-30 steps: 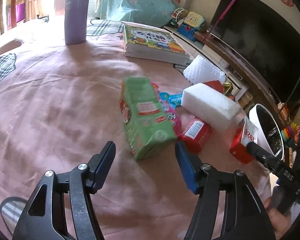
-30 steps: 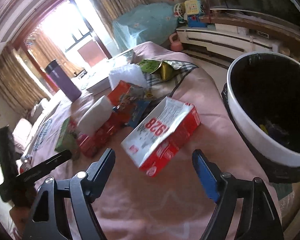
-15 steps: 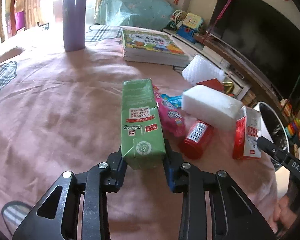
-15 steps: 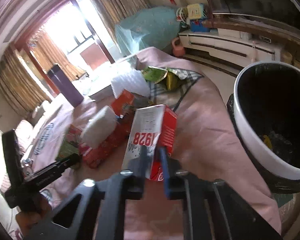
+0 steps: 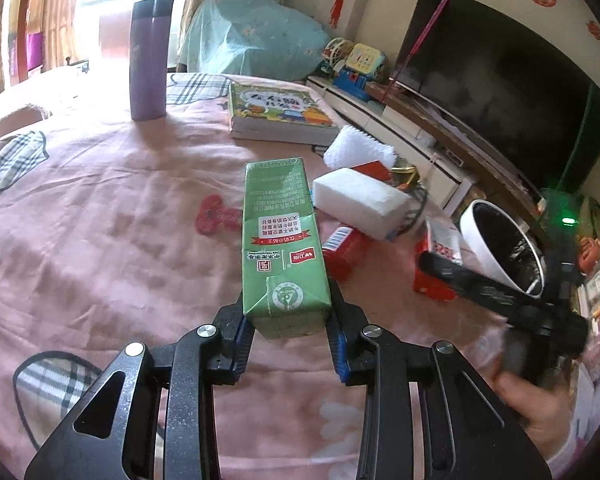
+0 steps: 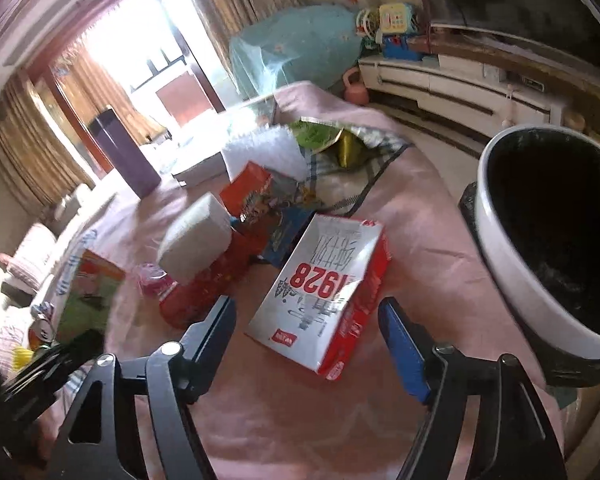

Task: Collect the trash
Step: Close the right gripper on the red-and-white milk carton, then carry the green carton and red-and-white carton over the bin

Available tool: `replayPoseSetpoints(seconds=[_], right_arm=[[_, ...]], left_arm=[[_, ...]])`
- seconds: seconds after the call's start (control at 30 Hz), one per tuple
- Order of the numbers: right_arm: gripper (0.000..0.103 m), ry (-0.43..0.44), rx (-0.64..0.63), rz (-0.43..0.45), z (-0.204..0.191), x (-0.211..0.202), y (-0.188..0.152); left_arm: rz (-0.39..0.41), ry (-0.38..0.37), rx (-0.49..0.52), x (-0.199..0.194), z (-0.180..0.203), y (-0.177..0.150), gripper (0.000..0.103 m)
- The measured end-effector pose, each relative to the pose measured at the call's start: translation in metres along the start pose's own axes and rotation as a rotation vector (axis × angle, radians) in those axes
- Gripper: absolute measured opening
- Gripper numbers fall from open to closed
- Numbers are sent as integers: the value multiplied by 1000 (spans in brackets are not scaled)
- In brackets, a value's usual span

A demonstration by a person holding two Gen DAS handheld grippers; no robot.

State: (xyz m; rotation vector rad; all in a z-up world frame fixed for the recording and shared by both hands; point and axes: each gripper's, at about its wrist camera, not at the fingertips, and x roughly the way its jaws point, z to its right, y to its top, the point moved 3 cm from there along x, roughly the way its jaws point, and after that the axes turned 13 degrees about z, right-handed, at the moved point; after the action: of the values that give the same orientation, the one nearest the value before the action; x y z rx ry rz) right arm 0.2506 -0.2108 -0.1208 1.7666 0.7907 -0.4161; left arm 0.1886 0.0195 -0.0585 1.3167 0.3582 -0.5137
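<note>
My left gripper [image 5: 288,332] is shut on a green drink carton [image 5: 280,240] and holds it lifted over the pink bedcover. The carton also shows in the right wrist view [image 6: 88,300]. My right gripper [image 6: 308,328] is open, its jaws on either side of a red and white "1928" box [image 6: 324,288] that lies on the cover without touching it. The box also shows in the left wrist view [image 5: 440,256]. A white trash bin with a black liner [image 6: 512,272] stands at the bed's right edge and shows in the left wrist view [image 5: 480,240].
A white foam block [image 5: 356,200], a red can [image 5: 340,248], a pink wrapper [image 5: 216,216], bubble wrap [image 5: 356,152], a picture book [image 5: 276,116] and a purple flask [image 5: 148,60] lie on the bed. A TV [image 5: 500,88] and a low cabinet stand to the right.
My right gripper was shut on the red and white box half a second ago; now it is open and the box lies flat. My left gripper lifted the green carton higher.
</note>
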Motion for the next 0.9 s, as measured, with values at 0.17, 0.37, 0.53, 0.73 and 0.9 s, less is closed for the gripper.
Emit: replayPoseSetpoints(seconds=[0.17, 0.37, 0.53, 0.73, 0.9], right_arm=[[64, -2, -17, 15, 2, -5, -3], [55, 43, 8, 61, 15, -41, -5], [55, 59, 43, 98, 31, -69, -3], [55, 60, 86, 141, 53, -95, 4], [55, 38, 118, 177, 76, -109, 12]], left_arm=[[8, -28, 16, -10, 12, -1, 31], [9, -79, 51, -15, 40, -2, 31], [-4, -129, 85, -15, 67, -5, 31], [-22, -179, 127, -11, 100, -9, 31], [-35, -224, 158, -6, 129, -9, 31]])
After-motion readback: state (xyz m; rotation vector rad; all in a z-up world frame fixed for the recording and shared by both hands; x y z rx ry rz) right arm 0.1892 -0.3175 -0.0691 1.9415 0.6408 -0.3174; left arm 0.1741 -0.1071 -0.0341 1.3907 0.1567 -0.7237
